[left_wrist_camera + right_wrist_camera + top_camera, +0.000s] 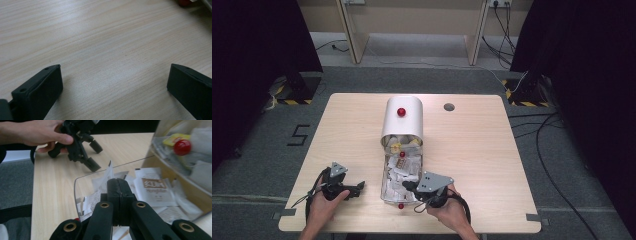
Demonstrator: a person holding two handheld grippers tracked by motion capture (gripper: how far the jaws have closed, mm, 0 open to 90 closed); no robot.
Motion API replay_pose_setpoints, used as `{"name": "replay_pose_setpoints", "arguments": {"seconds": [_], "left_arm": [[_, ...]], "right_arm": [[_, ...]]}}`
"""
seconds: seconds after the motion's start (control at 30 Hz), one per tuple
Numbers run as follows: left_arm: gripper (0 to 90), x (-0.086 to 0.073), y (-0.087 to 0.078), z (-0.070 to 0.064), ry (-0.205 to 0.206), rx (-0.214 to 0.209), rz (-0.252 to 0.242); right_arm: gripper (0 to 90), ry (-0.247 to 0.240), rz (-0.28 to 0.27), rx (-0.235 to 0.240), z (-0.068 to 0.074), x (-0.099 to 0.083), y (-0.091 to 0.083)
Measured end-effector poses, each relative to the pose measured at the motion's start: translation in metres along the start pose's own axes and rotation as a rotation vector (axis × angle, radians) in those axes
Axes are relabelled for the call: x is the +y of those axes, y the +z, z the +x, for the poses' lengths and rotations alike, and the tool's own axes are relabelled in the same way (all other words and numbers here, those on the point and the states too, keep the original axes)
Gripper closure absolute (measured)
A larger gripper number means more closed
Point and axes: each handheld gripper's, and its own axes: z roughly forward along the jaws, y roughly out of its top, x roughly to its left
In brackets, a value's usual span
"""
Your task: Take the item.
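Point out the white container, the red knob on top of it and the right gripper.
white container [402, 125], high view, on its curved white top.
red knob [401, 112], high view, centre of the ball.
right gripper [117, 185], right gripper view, where the shut jaw tips meet.

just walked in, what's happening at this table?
A person works two claws at a clear box of paper packets, its white lid tipped open behind. The right claw sits shut over the packets; whether it pinches one is unclear. The left claw is open over bare table, beside the box.
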Motion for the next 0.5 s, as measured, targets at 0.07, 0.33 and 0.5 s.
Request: {"name": "replay_pose_setpoints", "arguments": {"seconds": [0.07, 0.33, 0.5], "left_arm": [[0.0, 0.0, 0.0, 0.0, 0.0, 0.0, 0.0], [0.0, 0.0, 0.0, 0.0, 0.001, 0.001, 0.0], [0.0, 0.0, 0.0, 0.0, 0.0, 0.0, 0.0]], "right_arm": [[90.0, -0.002, -0.009, -0.013, -0.002, 0.002, -0.004], [90.0, 0.009, -0.047, -0.067, -0.012, 0.006, -0.024], [90.0, 0.019, -0.06, -0.1, -0.019, 0.007, -0.036]]}}
